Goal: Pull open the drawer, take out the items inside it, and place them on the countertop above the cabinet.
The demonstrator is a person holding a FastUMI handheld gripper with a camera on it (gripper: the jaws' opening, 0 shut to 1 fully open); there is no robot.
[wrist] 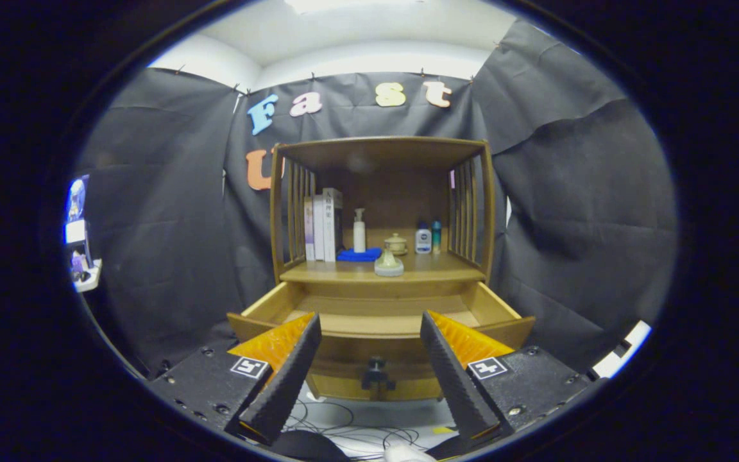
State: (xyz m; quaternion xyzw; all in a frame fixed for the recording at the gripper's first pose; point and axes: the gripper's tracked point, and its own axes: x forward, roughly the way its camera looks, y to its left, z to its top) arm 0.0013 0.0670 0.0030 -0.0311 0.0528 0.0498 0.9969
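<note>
Drawer point(379, 321) is seen pulled out beneath the countertop point(433, 273) of the wooden cabinet point(379, 151); its dark knob point(376, 369) sits between the fingers, just ahead. Gripper point(369, 333) is held wide apart, nothing gripped. Drawer floor appears bare from here; contents cannot be told. A small lidded pot point(389, 263) is set at the countertop's front edge: judged ceramic, fragile, smooth; best taken low around its body, not by the lid.

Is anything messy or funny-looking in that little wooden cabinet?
Nothing looks broken or spilled. The drawer hangs pulled open, its dark knob between the open gripper fingers. On the countertop, one small pale item sits alone near the front edge, apart from the bottles at the back.
</note>
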